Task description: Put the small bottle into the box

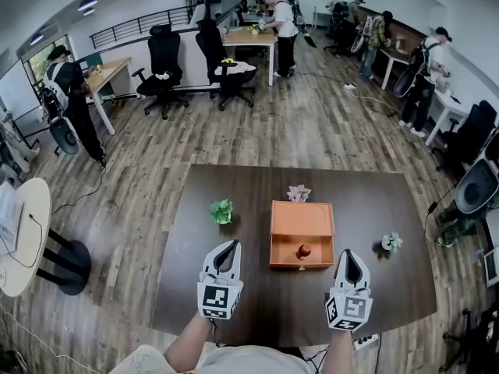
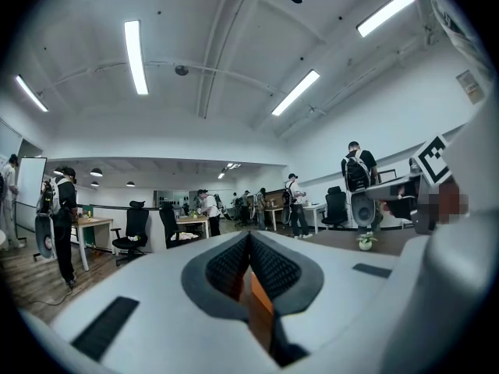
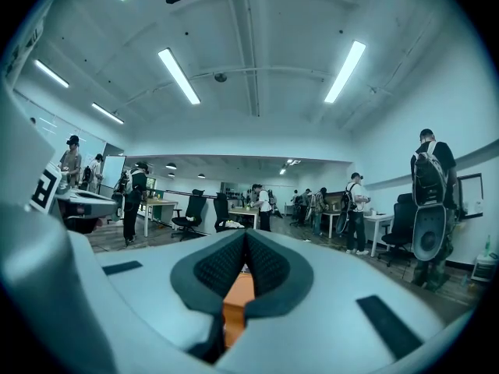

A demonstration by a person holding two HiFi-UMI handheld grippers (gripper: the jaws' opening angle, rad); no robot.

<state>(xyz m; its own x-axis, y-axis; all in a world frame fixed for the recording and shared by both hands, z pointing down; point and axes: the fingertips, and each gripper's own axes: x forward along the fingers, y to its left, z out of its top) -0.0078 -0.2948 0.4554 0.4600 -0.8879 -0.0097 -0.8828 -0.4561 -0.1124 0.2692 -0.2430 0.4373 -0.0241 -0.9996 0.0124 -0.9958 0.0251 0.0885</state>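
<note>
An open orange box [image 1: 302, 218] stands in the middle of the dark table [image 1: 234, 302]. A small brown bottle [image 1: 304, 251] stands upright inside it, close to its front wall. My left gripper [image 1: 230, 245] hovers left of the box near the front of the table, jaws shut and empty. My right gripper [image 1: 348, 254] is just right of the box's front corner, also shut on nothing. In the left gripper view the pads [image 2: 234, 265] meet, with the orange box [image 2: 262, 312] showing below them. The right gripper view shows its pads [image 3: 265, 265] closed over the box [image 3: 234, 304] too.
Three small potted plants sit on the table: a green one [image 1: 221, 210] left of the box, a pale pink one [image 1: 299, 193] behind it, one [image 1: 391, 242] at the right. A round white table [image 1: 23, 236] stands to the left. Chairs, desks and people are far behind.
</note>
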